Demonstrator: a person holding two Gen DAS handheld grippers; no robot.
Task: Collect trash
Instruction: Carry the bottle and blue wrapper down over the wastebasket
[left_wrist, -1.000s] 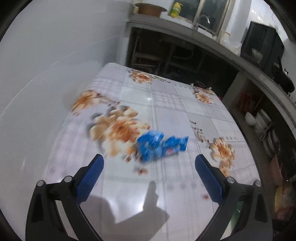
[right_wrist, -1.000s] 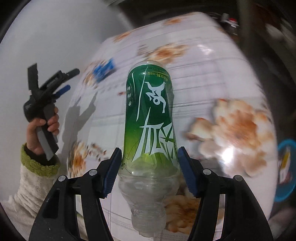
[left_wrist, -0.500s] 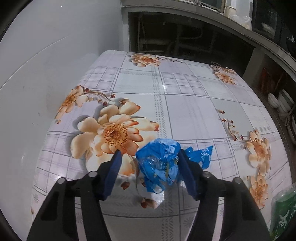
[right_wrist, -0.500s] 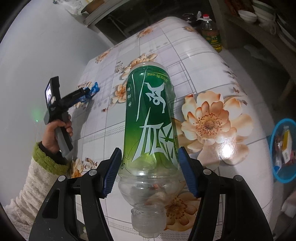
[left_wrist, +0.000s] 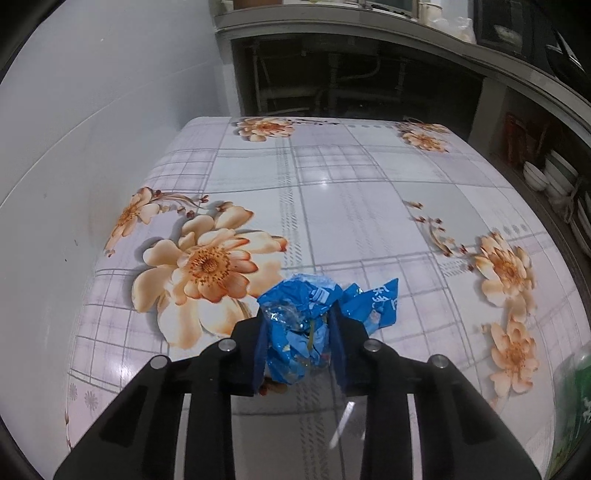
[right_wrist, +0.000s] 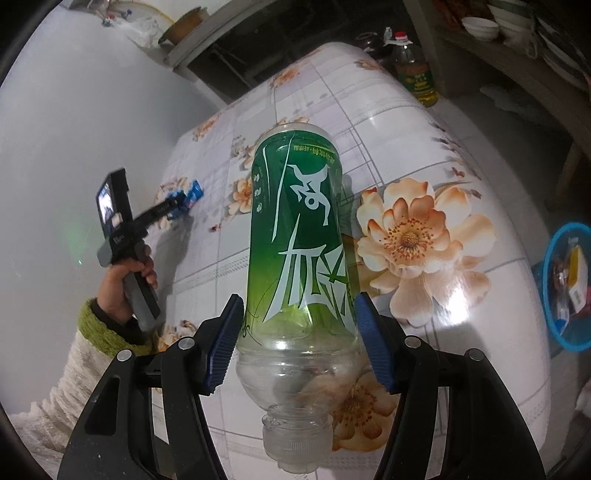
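The worktop (left_wrist: 369, 206), covered in a glossy checked cloth printed with orange flowers, carries the scene. A blue basket (right_wrist: 569, 291) already holding scraps stands on the floor off the worktop's right edge, as the right wrist view shows. The green bottle (right_wrist: 299, 236), empty and uncapped, is held above the worktop with its neck toward the camera; the right gripper (right_wrist: 299, 339) has its fingers (right_wrist: 223, 349) pressed against the bottle's clear shoulder on both sides. The blue wrapper (left_wrist: 306, 317), crumpled, sits on the worktop beside the large flower near the wall side; the left gripper (left_wrist: 297, 347) has its fingers (left_wrist: 258, 350) pinching the wrapper's bunched end, while a loose flap lies free to the right. Whether the wrapper has cleared the cloth cannot be told. The step in hand appears to be securing the second piece of trash. The next move likely calls for lifting the wrapper, then carrying both items over the basket and spreading the fingers.
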